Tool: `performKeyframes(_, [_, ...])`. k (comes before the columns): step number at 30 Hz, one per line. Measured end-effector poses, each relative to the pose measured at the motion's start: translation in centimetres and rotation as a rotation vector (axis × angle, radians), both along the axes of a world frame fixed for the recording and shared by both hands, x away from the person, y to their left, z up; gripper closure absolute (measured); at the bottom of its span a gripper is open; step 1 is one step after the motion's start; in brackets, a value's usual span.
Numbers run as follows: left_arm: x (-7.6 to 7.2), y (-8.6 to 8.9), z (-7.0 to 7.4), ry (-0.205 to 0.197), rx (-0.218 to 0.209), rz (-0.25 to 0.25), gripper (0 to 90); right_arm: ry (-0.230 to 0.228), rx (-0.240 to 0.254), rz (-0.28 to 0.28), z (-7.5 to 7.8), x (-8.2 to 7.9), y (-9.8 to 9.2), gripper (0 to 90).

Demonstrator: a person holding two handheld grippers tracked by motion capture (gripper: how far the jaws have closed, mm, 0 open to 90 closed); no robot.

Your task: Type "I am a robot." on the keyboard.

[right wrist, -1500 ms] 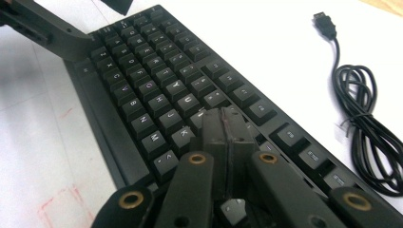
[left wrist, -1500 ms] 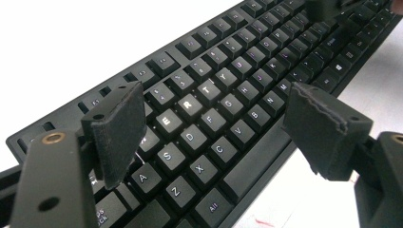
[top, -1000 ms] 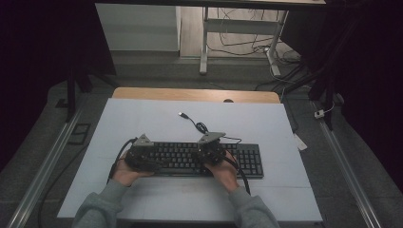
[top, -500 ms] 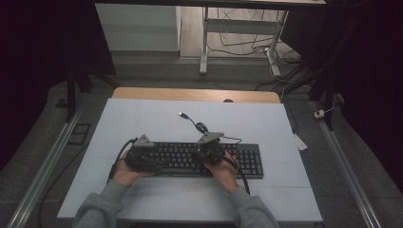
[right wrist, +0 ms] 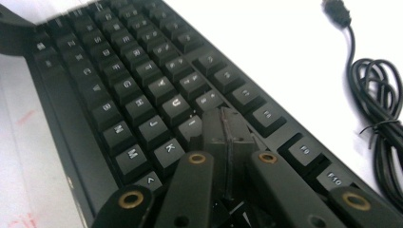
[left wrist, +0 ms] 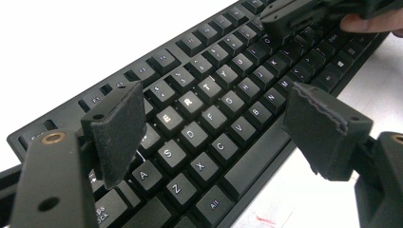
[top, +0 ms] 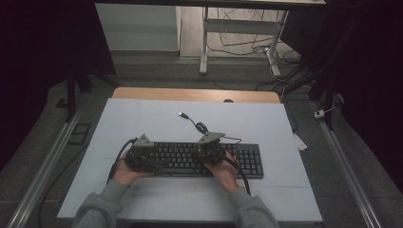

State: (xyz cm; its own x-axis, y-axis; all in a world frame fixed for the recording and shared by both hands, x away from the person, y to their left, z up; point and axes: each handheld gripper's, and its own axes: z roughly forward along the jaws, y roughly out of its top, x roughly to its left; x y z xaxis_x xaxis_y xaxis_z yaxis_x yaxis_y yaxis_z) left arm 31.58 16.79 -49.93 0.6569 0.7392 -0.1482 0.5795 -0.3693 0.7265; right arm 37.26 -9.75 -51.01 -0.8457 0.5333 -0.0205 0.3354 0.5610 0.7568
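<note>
Here the keyboard (top: 190, 159) lies on the pale counter (top: 142, 118) under both: left hand-held gripper (left wrist: 214, 123) gaping, right hand-held gripper (right wrist: 227, 128) closed on nothing, over the keys.

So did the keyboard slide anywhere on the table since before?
No. The keyboard lies in the same spot on the table, with its coiled cable just behind it as before.

Keyboard (top: 204, 159): black, with white legends on the keys; E and R glow brightest in the left gripper view. Its coiled cable (right wrist: 380, 104) and plug: black. Table (top: 157, 118): pale blue-white top with faint red marks near the keyboard's front edge, and a tan wood strip along the far side. Both grippers (left wrist: 214, 123) (right wrist: 227, 128): black jaws, brass-coloured rivets, grey top plates. Sleeves (top: 102, 209): grey.
</note>
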Motion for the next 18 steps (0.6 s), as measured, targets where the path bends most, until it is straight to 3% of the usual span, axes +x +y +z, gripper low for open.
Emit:
performKeyframes(3, [0.0,0.0,0.0,-0.001,-0.001,0.002,22.3,-0.004,0.023,-0.001,0.5,-0.2,-0.4,89.3])
performKeyframes(12, [0.1,0.1,-0.1,-0.001,0.0,0.008,22.4,-0.018,0.059,-0.023,1.1,-1.0,-2.3,70.2])
performKeyframes(18, [0.1,0.1,-0.1,-0.001,0.003,0.01,22.5,-0.02,0.071,-0.034,1.2,-1.7,-3.9,62.6])
